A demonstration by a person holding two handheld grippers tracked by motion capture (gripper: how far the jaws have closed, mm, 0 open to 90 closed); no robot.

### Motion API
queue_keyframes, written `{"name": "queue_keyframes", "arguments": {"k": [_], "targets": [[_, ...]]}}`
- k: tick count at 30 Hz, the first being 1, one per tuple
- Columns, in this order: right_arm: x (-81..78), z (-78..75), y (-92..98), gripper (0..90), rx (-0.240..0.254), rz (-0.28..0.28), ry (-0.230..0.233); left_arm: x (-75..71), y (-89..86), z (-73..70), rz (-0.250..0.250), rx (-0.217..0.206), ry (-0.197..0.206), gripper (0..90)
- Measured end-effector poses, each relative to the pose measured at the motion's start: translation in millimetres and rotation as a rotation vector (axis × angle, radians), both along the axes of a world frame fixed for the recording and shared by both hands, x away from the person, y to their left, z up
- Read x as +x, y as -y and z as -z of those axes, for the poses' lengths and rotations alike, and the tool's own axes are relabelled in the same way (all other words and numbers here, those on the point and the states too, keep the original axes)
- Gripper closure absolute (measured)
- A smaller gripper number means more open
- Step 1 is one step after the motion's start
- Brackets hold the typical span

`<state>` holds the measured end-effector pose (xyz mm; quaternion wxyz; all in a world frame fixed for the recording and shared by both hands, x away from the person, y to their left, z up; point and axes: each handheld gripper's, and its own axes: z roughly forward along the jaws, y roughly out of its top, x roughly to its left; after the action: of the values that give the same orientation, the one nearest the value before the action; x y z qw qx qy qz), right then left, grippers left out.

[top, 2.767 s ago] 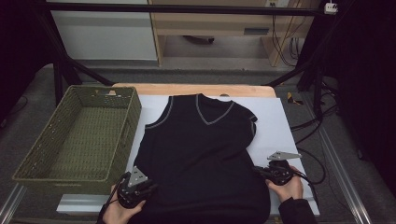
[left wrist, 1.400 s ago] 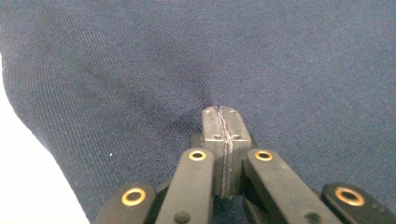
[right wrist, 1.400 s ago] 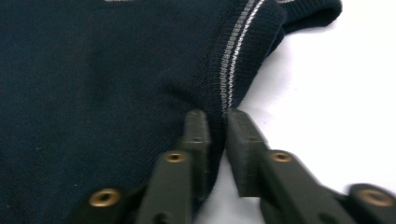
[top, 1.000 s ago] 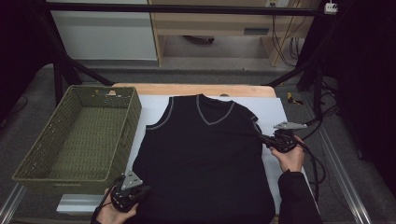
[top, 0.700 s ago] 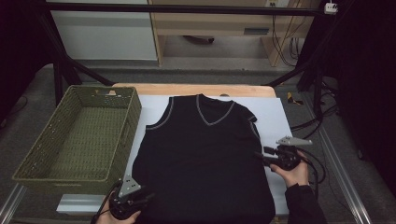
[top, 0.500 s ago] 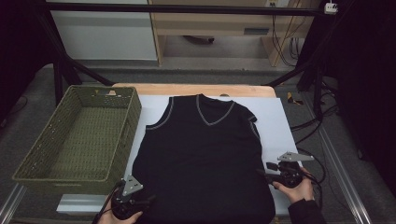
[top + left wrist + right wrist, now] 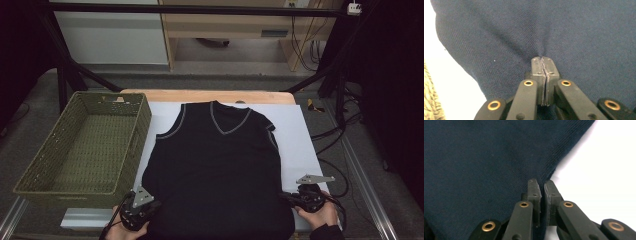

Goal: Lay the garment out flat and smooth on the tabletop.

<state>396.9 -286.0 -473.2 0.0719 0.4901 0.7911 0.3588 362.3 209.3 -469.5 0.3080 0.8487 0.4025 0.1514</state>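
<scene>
A white-covered tabletop is taken up by a dark vest laid flat, beside a green basket. The jaws of the left gripper and right gripper have just closed, each clenched on the vest's near hem corners.

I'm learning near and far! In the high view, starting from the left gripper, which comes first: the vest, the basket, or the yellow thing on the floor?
From the left gripper:
1. Vest, pinched in it.
2. Basket, just left.
3. Yellow thing, far right on the floor.
</scene>
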Motion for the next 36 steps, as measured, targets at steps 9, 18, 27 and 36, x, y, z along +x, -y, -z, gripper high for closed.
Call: {"name": "queue_keyframes", "arguments": {"k": [9,18,27,36], "targets": [[-21.0,-52.0,25.0,81.7,-0.002,0.005,0.046,-37.7,-2.7,-29.6,0.097,-0.077,-0.042,88.3],[5.1,-42.1,19.4,43.3,-0.016,0.027,0.151,12.3,2.3,-31.0,0.043,-0.161,0.096,35.5],[80.8,-31.4,19.5,45.0,0.065,0.106,0.247,49.9,14.2,-18.2,0.062,-0.26,0.087,14.3],[147.2,-17.9,22.1,49.7,0.058,0.173,0.22,57.3,12.8,-4.1,0.064,-0.274,0.066,6.1]]}}
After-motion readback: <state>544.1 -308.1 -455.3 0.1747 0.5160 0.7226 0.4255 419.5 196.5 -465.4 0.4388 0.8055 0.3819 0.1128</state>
